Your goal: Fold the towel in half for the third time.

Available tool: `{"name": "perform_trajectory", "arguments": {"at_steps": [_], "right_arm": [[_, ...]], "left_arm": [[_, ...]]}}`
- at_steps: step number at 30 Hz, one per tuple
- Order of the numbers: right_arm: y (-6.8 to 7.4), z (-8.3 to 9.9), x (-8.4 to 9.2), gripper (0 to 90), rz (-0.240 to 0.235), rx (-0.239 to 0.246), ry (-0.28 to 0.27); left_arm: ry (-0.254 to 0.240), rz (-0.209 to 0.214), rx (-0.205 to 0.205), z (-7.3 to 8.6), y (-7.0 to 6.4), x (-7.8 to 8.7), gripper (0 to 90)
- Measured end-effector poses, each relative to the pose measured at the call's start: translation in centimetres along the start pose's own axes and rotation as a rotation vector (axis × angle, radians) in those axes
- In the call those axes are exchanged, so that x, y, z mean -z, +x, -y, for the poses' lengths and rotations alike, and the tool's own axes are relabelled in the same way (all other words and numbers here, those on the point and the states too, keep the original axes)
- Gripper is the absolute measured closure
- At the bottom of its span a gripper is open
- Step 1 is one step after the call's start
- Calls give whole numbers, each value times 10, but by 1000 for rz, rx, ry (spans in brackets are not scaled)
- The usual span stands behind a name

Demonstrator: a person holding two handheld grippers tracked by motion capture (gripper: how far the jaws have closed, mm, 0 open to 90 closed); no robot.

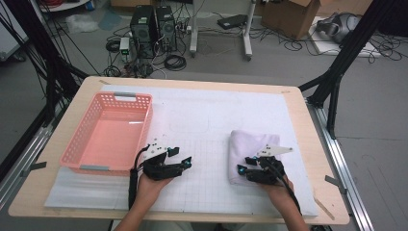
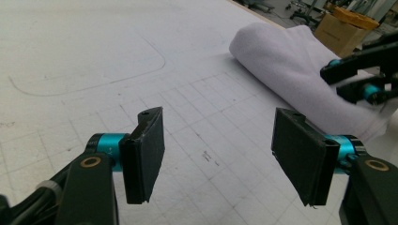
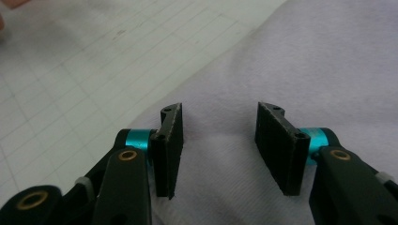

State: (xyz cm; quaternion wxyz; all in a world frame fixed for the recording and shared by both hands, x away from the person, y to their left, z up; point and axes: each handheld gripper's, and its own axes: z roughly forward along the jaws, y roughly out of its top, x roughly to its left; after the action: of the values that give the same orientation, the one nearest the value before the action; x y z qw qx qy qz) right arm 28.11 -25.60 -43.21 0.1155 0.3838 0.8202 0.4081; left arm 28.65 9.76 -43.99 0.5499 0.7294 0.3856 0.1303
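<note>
Folded white towel point(image 1: 252, 151) lies flat on bench point(image 1: 308, 144), well right of pink basket point(image 1: 109, 132). Right tongs point(image 3: 219, 140) hover over towel's near edge, jaws parted, pads not pressing cloth: likely lining up for pinch. Left tongs point(image 1: 180, 161) between basket and towel, released, holding nothing, probably waiting.

The folded white cloth point(image 1: 252, 150) lies on the gridded white mat at the right half of the table, well apart from the pink basket. It is a soft, pale, slightly lilac-tinted fabric, folded into a thick rectangular pad with a rounded fold along its left edge point(image 2: 286, 61). Its surface looks smooth with faint creases point(image 3: 300, 61), flat on the mat
</note>
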Motion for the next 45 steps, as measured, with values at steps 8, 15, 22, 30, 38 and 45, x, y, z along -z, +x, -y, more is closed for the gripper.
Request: {"name": "perform_trajectory", "arguments": {"at_steps": [8, 15, 22, 30, 38, 45], "right_arm": [[0, 13, 29, 499, 28, 11, -81], [-26, 46, 62, 577, 197, -26, -24], [-37, 57, 86, 448, 216, -68, -123], [-41, 57, 93, 233, 359, -59, -183], [-44, 59, 99, 175, 363, -81, -265], [-45, 60, 99, 169, 358, -68, -255]], "left_arm": [[-3, -6, -4, -1, 1, 1, 341], [-11, 20, -32, -3, -2, 1, 290], [-15, 21, -33, -3, -4, 1, 247], [-27, 23, -30, -2, -5, 2, 198], [-24, 42, -40, -1, -5, 3, 204], [-15, 38, -31, 0, -4, 2, 198]]}}
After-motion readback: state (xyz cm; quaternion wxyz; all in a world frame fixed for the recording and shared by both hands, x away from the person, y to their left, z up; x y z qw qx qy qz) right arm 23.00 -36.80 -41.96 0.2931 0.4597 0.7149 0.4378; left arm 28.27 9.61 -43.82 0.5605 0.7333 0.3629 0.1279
